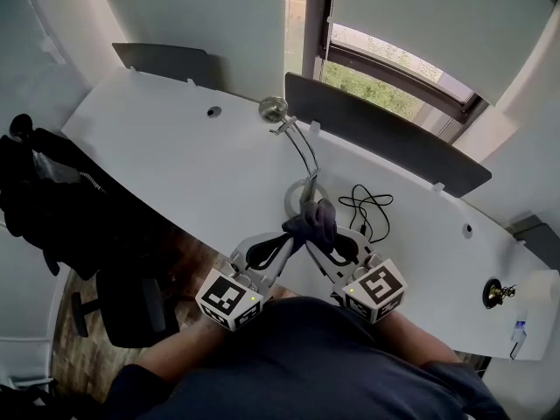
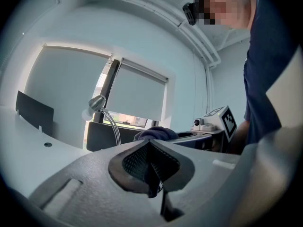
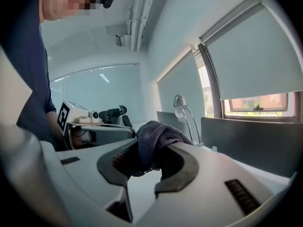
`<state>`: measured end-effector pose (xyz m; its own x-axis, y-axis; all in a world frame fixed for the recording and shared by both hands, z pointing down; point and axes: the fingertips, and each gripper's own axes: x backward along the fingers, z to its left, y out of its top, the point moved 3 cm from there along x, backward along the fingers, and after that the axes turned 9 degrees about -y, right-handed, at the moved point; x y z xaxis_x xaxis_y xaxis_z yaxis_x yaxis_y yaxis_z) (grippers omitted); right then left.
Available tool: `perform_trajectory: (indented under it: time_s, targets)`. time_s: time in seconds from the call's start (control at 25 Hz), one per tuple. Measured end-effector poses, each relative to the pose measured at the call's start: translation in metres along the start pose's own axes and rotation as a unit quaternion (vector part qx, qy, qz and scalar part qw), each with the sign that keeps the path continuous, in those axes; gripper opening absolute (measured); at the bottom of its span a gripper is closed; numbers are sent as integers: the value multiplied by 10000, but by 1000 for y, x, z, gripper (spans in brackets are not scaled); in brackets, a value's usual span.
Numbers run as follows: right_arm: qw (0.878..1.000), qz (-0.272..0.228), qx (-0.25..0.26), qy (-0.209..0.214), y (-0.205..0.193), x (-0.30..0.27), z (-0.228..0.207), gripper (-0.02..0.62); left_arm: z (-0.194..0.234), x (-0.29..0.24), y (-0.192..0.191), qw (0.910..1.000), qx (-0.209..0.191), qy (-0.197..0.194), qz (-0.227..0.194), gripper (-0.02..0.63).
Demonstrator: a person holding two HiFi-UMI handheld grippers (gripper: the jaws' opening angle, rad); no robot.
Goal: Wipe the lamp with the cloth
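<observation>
A chrome desk lamp (image 1: 274,109) stands on the white desk (image 1: 175,164), its thin arms running down to a ring base (image 1: 297,192). A dark purple cloth (image 1: 315,220) hangs bunched just in front of that base. My right gripper (image 1: 319,239) is shut on the cloth (image 3: 154,143), with the lamp head (image 3: 179,101) beyond it. My left gripper (image 1: 287,237) is beside it on the left, jaws shut with nothing between them (image 2: 151,167). From the left gripper view the cloth (image 2: 156,134) and the lamp head (image 2: 97,103) show ahead.
A black cable (image 1: 367,206) lies coiled right of the lamp base. Dark divider panels (image 1: 385,134) stand along the desk's far edge before a window. A black chair with a jacket (image 1: 52,199) sits at the left. A small brass object (image 1: 497,293) is at the far right.
</observation>
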<state>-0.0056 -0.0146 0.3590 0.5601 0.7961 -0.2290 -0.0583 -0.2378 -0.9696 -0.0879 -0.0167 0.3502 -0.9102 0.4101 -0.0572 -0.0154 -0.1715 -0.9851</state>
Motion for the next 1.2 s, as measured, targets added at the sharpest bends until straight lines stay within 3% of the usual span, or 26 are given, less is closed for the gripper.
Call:
perform_trajectory:
  time_s: [1.2]
  targets:
    - [10000,53,-27,73,-8,-2,-6,107,-2,-10,-4,9999,-13,7,107,3]
